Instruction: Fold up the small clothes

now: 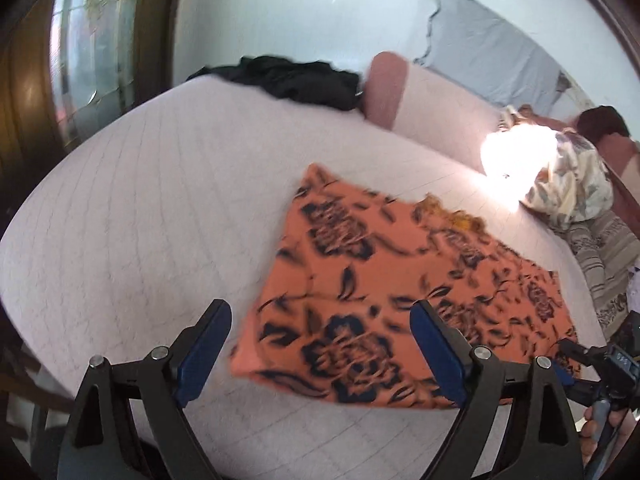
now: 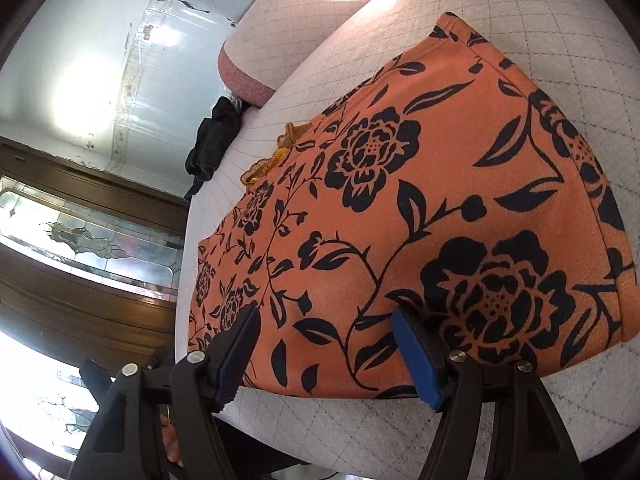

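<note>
Spread fingers (image 2: 416, 356) hover over orange floral garment (image 2: 420, 208) — flat on bed (image 2: 540, 12).

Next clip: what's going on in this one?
A person is working on an orange floral garment spread flat on a quilted bed. Both the left hand-held gripper and the right hand-held gripper hover open at its near edge, gripping nothing. A black garment lies bunched at the far side.
</note>
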Motion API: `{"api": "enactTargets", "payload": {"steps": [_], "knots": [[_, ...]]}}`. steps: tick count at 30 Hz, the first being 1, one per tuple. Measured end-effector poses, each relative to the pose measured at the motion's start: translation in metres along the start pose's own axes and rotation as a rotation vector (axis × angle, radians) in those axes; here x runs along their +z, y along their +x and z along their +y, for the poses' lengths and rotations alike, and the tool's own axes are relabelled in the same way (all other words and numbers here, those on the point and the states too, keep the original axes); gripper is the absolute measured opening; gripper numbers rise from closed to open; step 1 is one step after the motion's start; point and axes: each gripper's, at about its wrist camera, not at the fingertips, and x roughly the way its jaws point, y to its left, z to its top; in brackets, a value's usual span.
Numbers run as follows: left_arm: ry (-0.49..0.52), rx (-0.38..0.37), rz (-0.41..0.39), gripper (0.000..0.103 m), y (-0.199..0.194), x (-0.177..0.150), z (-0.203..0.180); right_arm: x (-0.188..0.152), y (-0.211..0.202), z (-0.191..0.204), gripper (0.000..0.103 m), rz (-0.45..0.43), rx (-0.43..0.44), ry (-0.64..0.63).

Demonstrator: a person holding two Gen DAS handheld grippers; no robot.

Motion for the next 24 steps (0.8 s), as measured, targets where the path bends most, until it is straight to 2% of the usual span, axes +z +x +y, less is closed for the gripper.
{"api": "enactTargets", "payload": {"steps": [5, 7, 10, 12, 13, 15, 18, 19, 22, 24], "knots": [[0.088, -0.039, 0.033, 0.091, 0.030, 0.008, -0.039, 0.002, -0.001, -0.003, 0.072, 0.009, 0.023, 0.023], [0.156, 0.004, 0.076, 0.091, 0.050, 0.001, -0.053, 0.005, -0.002, 0.003, 0.073, 0.020, 0.008, 0.018], [0.211, 0.058, 0.189, 0.091, 0.083, -0.021, -0.056, 0.026, -0.004, 0.020, 0.074, 0.028, 0.046, -0.050], [0.247, 0.073, 0.135, 0.091, 0.079, -0.025, -0.060, 0.052, -0.002, 0.016, 0.077, 0.006, 0.045, -0.036], [0.254, 0.072, 0.147, 0.091, 0.080, -0.024, -0.062, 0.065, 0.002, 0.008, 0.077, 0.003, 0.041, -0.008], [0.251, 0.061, 0.143, 0.092, 0.080, -0.024, -0.060, 0.097, 0.010, -0.019, 0.076, -0.026, -0.019, 0.073], [0.253, 0.056, 0.135, 0.093, 0.079, -0.025, -0.060, 0.134, 0.015, -0.042, 0.075, -0.058, 0.038, 0.187], [0.257, 0.057, 0.132, 0.094, 0.079, -0.025, -0.060, 0.143, 0.014, -0.042, 0.075, -0.076, 0.018, 0.194], [0.250, 0.055, 0.131, 0.095, 0.078, -0.026, -0.060, 0.167, 0.010, -0.049, 0.077, -0.121, -0.128, 0.218], [0.244, 0.048, 0.134, 0.095, 0.082, -0.025, -0.060, 0.167, 0.004, -0.055, 0.077, -0.146, -0.116, 0.265]]}}
